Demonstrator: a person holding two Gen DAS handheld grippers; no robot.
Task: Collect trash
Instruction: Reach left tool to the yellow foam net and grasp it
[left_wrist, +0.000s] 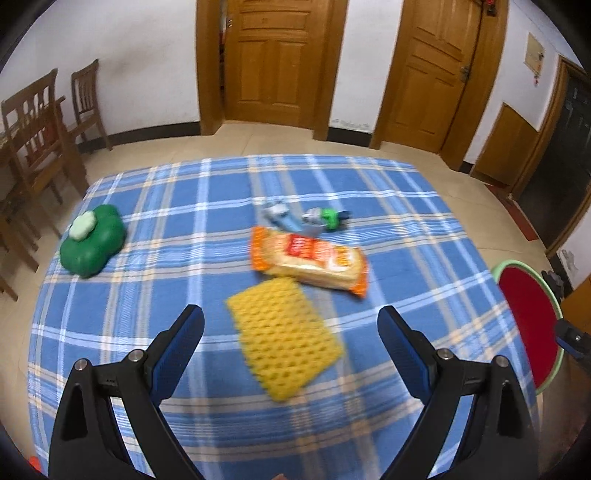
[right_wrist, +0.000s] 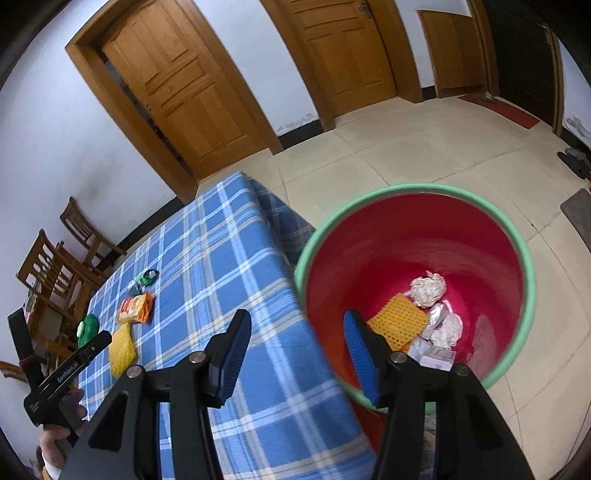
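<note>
The left hand-held gripper (left_wrist: 291, 325) hangs over the checked bench (left_wrist: 424, 236), jaws apart and empty, the yellow foam net (left_wrist: 284, 336) lying flat between and just beyond them. An orange snack wrapper (left_wrist: 308, 258) and small crumpled wrappers (left_wrist: 306, 218) lie farther off. The right hand-held gripper (right_wrist: 295, 345) is apart and empty above the red bin (right_wrist: 406, 236), which already holds trash. Judgement: pinch the net's near edge; it is thin and soft.

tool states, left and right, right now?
Left tool: open, empty, above the yellow net.
Right tool: open, empty, by the bucket.
</note>
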